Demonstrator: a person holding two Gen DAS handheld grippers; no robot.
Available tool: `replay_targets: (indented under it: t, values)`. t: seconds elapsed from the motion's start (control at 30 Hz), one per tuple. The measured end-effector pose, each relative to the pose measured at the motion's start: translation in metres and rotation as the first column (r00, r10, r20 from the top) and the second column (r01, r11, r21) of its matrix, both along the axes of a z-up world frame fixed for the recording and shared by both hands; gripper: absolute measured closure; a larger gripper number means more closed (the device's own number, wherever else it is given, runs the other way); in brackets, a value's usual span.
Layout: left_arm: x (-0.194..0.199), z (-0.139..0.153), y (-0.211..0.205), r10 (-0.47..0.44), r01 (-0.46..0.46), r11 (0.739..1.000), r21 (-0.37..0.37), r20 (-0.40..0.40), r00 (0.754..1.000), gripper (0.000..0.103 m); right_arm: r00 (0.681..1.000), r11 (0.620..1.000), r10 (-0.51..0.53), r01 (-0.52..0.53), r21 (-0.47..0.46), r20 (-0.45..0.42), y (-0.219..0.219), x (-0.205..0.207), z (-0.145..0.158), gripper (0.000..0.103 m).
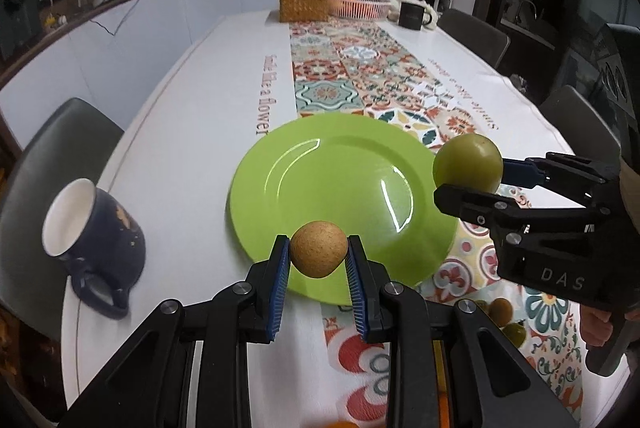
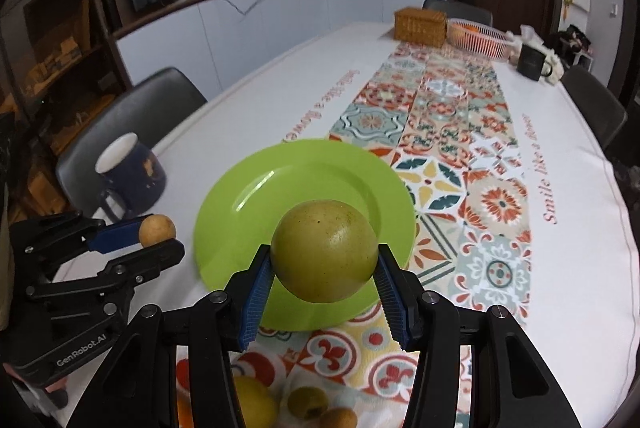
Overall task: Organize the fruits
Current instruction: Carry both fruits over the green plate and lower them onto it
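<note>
A bare green plate (image 1: 340,180) lies on the table; it also shows in the right wrist view (image 2: 280,180). My left gripper (image 1: 318,256) is shut on a small brown round fruit (image 1: 319,254), held above the plate's near rim; the same fruit shows in the right wrist view (image 2: 157,229). My right gripper (image 2: 324,260) is shut on a larger green round fruit (image 2: 324,250), held over the plate's near right edge; it also shows in the left wrist view (image 1: 467,164). Loose fruits (image 2: 308,404) lie on the runner below the grippers.
A dark blue mug (image 1: 94,240) stands left of the plate. A patterned runner (image 1: 360,76) crosses the white table. At the far end are a wicker box (image 1: 303,4), a pink basket (image 1: 358,4) and a black mug (image 1: 411,14). Chairs surround the table.
</note>
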State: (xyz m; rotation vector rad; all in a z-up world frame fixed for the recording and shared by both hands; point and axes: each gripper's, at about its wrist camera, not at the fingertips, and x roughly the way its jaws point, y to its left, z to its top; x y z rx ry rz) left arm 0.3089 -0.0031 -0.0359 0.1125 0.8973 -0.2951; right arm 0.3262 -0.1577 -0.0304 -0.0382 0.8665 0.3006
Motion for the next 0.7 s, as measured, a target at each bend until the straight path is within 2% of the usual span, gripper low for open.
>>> replay_targets:
  t: [0.3,0.57,0.6,0.7]
  values:
    - [0.024,-0.029,-0.002,-0.016,0.017,1.0,0.015,-0.078,0.997,0.075,0.997,1.0,0.011,-0.013,-0.022,-0.071,0.008,0.018,-0.028,0.052]
    - [0.03,-0.038,-0.005,-0.03,0.032,0.999,0.014,-0.106,0.994,0.075,0.995,1.0,0.013,-0.016,-0.027,-0.101,0.008,0.025,-0.04,0.052]
    - [0.03,-0.039,-0.006,-0.029,0.031,0.999,0.015,-0.105,0.994,0.073,0.995,0.999,0.015,-0.017,-0.027,-0.103,0.008,0.025,-0.041,0.052]
    - [0.031,-0.037,-0.004,-0.021,0.022,1.0,0.007,-0.102,0.995,0.059,0.995,0.999,0.017,-0.021,-0.04,-0.101,0.009,0.025,-0.043,0.052]
